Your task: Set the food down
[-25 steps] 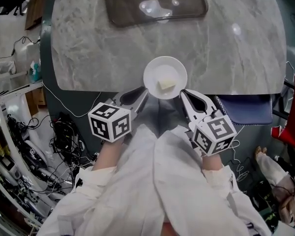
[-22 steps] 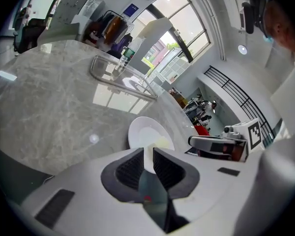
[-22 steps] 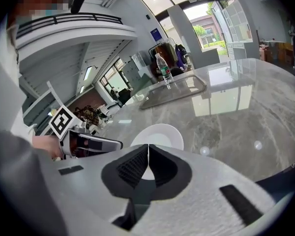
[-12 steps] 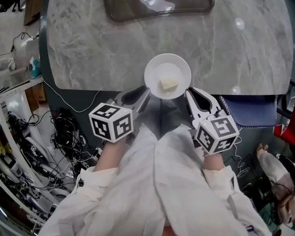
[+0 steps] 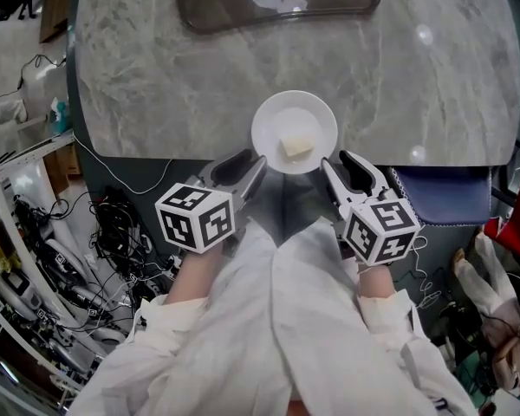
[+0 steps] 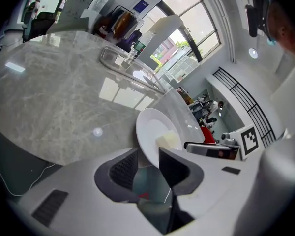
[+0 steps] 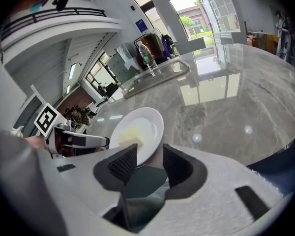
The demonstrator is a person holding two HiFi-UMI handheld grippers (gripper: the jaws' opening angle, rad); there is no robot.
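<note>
A white plate [image 5: 293,115] carrying a pale yellow piece of food [image 5: 297,146] lies at the near edge of the grey marble table [image 5: 156,76]. My left gripper [image 5: 253,163] is shut on the plate's left rim; in the left gripper view the plate [image 6: 150,129] and food [image 6: 169,140] stand just past the left gripper [image 6: 148,159]. My right gripper [image 5: 338,163] has just been opening. In the right gripper view the plate [image 7: 140,127] has its rim between the right gripper [image 7: 150,159] jaws, with a gap on each side.
A dark glass tray [image 5: 273,3] lies at the far side of the table. A blue cloth-covered seat [image 5: 442,193] stands under the table's right edge. Tangled cables [image 5: 113,241] and racks fill the floor at the left.
The right gripper's jaws have spread off the plate's rim. The left gripper keeps its hold. The plate stays at the table's near edge.
</note>
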